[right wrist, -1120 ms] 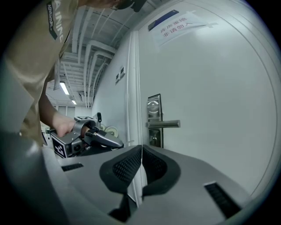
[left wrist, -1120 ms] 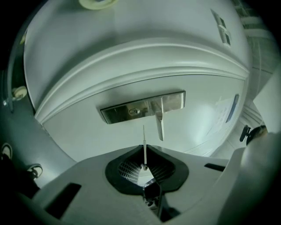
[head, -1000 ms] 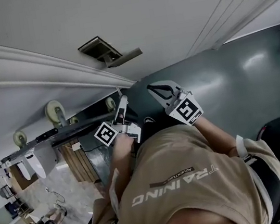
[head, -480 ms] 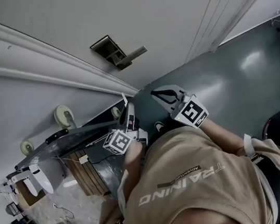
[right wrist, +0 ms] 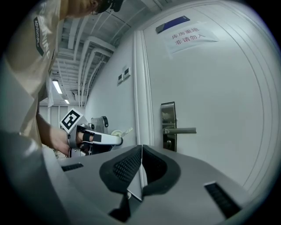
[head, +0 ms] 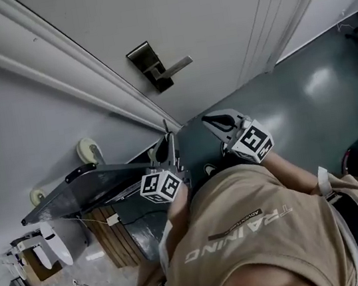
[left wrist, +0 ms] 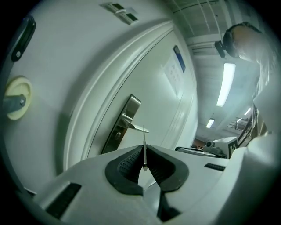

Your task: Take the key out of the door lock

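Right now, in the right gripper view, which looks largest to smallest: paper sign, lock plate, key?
1. paper sign
2. lock plate, somewhat smaller
3. key, tiny, in the left gripper

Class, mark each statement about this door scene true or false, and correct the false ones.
1. The left tool is shut on a key. True.
2. The key sits in the door lock. False: it is out of the lock, held in the left tool away from the door.
3. The right tool has its jaws wide apart. False: they are together, with nothing between them.
4. A lever handle sticks out from the door lock. True.
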A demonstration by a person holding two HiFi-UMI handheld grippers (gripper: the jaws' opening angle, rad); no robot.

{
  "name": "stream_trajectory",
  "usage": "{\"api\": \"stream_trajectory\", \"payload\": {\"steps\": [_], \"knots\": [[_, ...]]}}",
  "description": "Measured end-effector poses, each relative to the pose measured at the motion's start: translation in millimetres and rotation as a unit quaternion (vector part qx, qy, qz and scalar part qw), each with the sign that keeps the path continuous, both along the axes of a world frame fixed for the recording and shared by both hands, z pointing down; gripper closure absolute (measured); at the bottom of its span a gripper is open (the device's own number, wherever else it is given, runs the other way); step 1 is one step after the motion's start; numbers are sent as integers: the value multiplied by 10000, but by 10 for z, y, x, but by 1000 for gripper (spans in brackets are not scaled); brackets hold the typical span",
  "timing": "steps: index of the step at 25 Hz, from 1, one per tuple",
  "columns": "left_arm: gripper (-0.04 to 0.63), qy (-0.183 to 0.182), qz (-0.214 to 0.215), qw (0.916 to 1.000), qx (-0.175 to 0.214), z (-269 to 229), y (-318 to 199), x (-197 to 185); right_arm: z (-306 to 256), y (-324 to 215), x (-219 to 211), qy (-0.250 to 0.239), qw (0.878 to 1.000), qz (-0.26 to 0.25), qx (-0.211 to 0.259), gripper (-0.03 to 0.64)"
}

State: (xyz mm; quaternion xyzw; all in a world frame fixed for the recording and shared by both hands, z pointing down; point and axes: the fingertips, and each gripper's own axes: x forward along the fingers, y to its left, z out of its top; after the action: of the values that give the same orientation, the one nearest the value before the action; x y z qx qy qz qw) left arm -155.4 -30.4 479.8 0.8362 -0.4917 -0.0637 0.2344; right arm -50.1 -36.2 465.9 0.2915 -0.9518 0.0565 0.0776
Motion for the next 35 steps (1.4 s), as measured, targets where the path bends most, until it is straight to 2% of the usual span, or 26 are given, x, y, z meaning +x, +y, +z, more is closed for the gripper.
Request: {"api": "stream_trajectory", "payload": {"steps": [5, 10, 14, 17, 21, 25, 28, 32, 35], "knots": [[574, -414, -78, 9988, 236, -70, 153, -186, 10, 137, -188, 92, 9998, -157, 51, 601], [573, -936, -83, 9935, 639, -212, 207, -262, -72, 263, -338, 180, 9991, -297, 249, 601], [573, -1303, -188, 9891, 663, -209, 179, -259, -87, 355, -303, 327, 9982, -360, 355, 601], [573, -1375, -242, 9883, 613, -185, 139, -228, -166, 327, -226, 357, 9976, -347, 480, 601], [574, -1273, -276, 9904, 472, -142, 68, -96, -286, 191, -52, 258, 9973, -293, 628, 601], [574, -1415, -245, 9891, 337, -145, -5, 81, -293, 56, 156, 157, 9980, -262, 560, 601], [574, -1677, -289, 9845, 423, -256, -81, 200, -298, -35, 258, 31, 9982, -320, 500, 601], [572, -2201, -388, 9722, 698, -407, -172, 334, -301, -182, 299, -46, 9969, -538, 567, 601], [573, -2359, -520, 9672, 780, -434, -221, 402, -365, -235, 313, -60, 9941, -776, 751, 601]]}}
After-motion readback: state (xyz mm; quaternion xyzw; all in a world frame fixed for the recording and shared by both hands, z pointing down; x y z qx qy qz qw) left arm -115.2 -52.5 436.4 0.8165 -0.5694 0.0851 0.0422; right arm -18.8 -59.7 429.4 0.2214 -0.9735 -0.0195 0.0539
